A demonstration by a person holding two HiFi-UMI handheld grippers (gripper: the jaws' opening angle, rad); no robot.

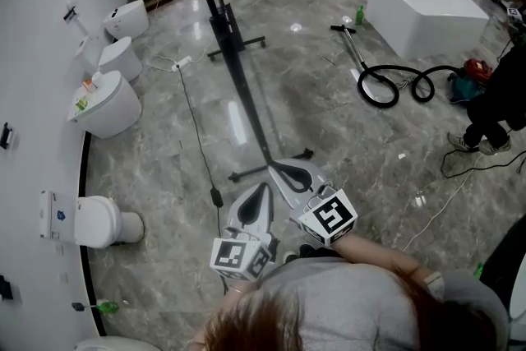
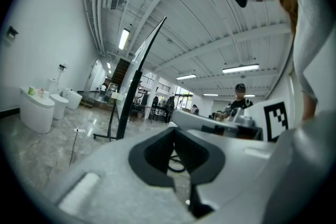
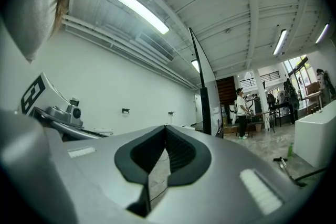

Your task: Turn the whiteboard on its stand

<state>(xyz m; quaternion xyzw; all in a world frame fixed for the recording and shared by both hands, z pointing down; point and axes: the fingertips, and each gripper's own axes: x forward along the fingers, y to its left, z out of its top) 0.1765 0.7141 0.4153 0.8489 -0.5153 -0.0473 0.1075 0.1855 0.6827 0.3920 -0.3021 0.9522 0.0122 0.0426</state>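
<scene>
With the left gripper (image 1: 265, 187) and right gripper (image 1: 276, 168) both closed on nothing, I'd open them, clamp the whiteboard (image 1: 234, 62) at twelve o'clock and swing gently.

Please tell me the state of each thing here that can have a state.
whiteboard: upright on its stand, seen edge-on, not gripped
left tongs: shut, empty
right tongs: shut, empty
green bottle: upright on the floor beside the bathtub
</scene>
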